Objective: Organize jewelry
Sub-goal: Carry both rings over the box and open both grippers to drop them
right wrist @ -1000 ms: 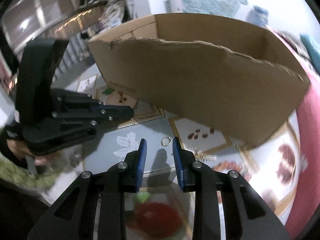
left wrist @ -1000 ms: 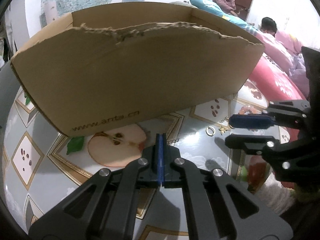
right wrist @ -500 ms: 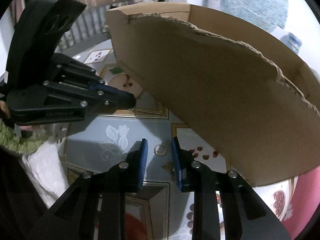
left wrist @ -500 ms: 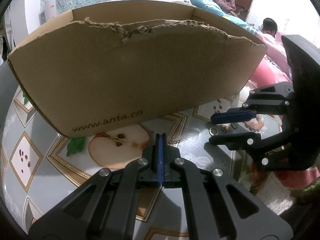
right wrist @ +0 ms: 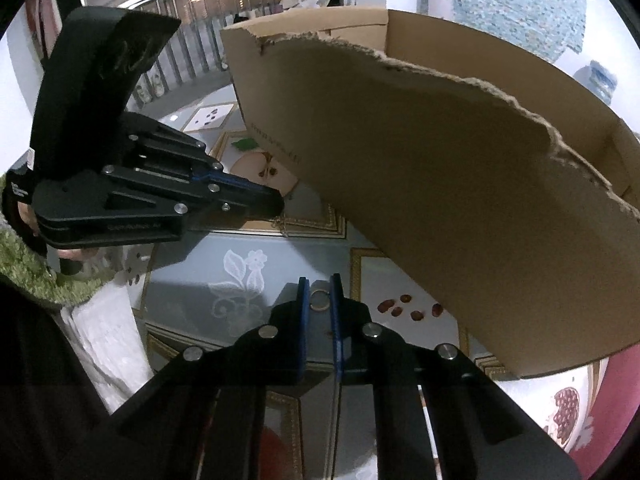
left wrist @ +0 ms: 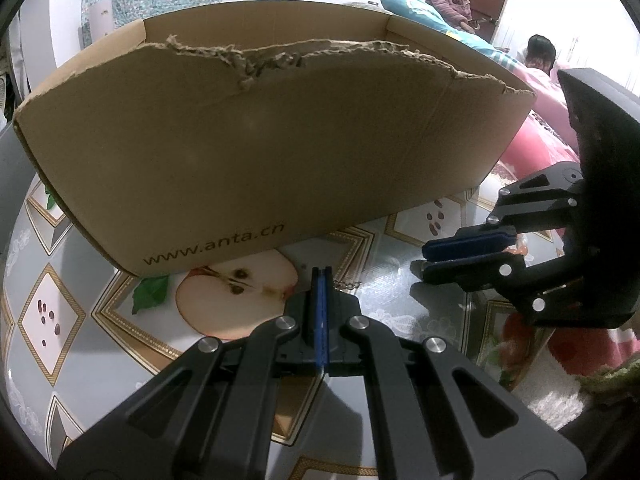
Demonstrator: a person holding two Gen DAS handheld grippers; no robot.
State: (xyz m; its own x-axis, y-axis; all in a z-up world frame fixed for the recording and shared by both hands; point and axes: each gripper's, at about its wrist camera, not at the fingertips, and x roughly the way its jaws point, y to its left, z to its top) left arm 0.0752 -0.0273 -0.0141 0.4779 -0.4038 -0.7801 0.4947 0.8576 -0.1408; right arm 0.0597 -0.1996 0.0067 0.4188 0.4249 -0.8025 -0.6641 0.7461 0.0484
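Note:
A small gold ring (right wrist: 320, 302) lies on the patterned table (right wrist: 224, 264), and my right gripper (right wrist: 319, 285) has its jaws closing around it. The ring fills the narrow gap and both blue pads touch it. In the left wrist view the right gripper (left wrist: 425, 261) comes in from the right, low over the table, and hides the ring. My left gripper (left wrist: 321, 276) is shut, its tips resting on the table. A thin gold chain (left wrist: 346, 284) lies right beside them, but I cannot tell whether it is pinched. The chain (right wrist: 285, 227) also shows below the left gripper (right wrist: 279, 203).
A large torn cardboard box (left wrist: 256, 152) stands on the table just behind both grippers; its near wall (right wrist: 460, 200) looms over the ring. A white cloth (right wrist: 100, 328) lies at the table's near left edge. Two people sit by a bed in the background.
The right gripper rolled, shifted toward the ring and narrowed its jaws until the ring sat between the pads. The left gripper stayed still and shut.

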